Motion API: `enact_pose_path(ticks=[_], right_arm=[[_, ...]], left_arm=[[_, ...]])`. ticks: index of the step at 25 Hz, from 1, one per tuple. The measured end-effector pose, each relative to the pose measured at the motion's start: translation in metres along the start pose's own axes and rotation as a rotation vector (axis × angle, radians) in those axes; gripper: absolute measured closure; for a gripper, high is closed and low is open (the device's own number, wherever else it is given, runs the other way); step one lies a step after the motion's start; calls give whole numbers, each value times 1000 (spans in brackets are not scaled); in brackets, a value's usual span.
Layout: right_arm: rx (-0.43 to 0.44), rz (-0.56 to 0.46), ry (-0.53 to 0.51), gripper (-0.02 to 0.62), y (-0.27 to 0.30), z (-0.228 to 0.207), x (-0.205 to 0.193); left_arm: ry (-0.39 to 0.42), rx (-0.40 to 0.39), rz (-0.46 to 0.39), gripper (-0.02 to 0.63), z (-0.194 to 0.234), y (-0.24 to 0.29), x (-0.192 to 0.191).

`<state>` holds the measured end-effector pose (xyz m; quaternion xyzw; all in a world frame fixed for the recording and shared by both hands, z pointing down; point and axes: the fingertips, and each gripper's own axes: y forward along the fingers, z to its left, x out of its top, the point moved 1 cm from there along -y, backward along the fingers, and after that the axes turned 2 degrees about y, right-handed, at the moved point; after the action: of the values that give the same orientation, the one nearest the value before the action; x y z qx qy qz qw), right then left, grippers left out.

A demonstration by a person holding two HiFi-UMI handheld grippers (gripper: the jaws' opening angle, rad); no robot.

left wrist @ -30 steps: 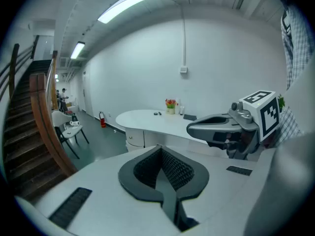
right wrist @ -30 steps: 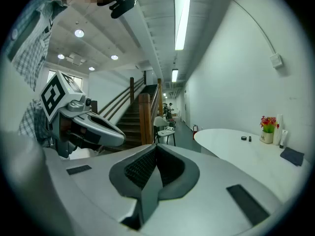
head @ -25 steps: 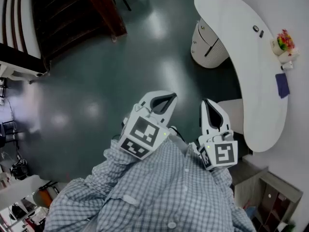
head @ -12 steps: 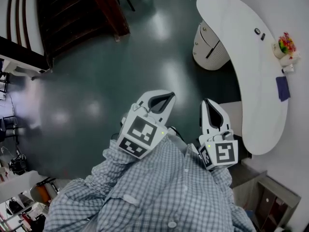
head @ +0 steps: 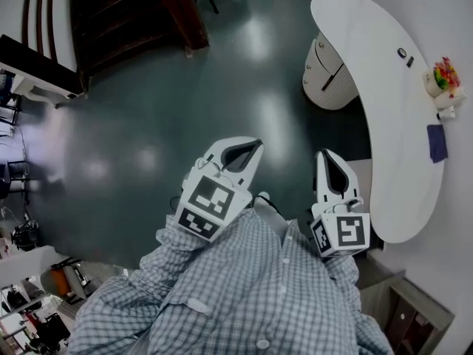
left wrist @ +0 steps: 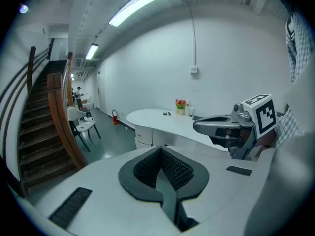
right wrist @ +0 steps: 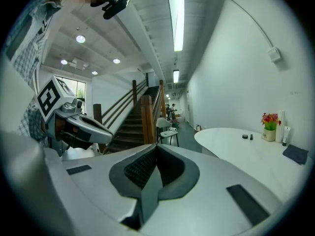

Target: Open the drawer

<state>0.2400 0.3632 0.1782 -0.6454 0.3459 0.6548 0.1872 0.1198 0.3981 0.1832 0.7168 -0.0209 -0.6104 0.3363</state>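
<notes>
Two-handed, holding the left gripper [head: 255,148] and the right gripper [head: 327,157] up close to the checked shirt [head: 244,294], pressing each pair of jaws fully together on nothing, as both gripper views are showing. Standing well apart from the drawer [head: 324,69], sitting apparently shut in the rounded white cabinet [head: 341,95] under the far end of the curved white desk [head: 377,109], across a stretch of glossy dark floor [head: 185,102]. Not yet reaching, judging by that gap. Risking, on arrival, a blunt knock of shut jaws against the drawer front instead of a grip, through forgetting to spread them ahead of the dark handle [head: 329,80]. Risking a slip off that handle as well, looking too small to read from here. Possibly choosing the wrong front, seeing more than one stacked in the cabinet. Chancing a bump against the desk edge while ducking a gripper under the overhang, and so shaking the flower pot [head: 446,74] and the small things [head: 403,53] lying along the top near the wall. Pulling off-line on a curved front, probably jamming the slide or dragging the whole cabinet over the smooth floor. Crowding both grippers into one narrow spot, likely tangling them, being held side by side now.
</notes>
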Motion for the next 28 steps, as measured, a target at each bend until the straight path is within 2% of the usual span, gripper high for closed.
enact_pose_path(ticks=[7, 13, 28], right_arm=[[15, 5, -17, 586, 15, 9, 1], [-9, 18, 2, 586, 49, 18, 2], [-24, 8, 5, 586, 179, 82, 33]], left_arm=[[-15, 21, -19, 603, 22, 1, -3], [-3, -5, -18, 603, 58, 4, -1], [15, -39, -13, 603, 203, -4, -9]])
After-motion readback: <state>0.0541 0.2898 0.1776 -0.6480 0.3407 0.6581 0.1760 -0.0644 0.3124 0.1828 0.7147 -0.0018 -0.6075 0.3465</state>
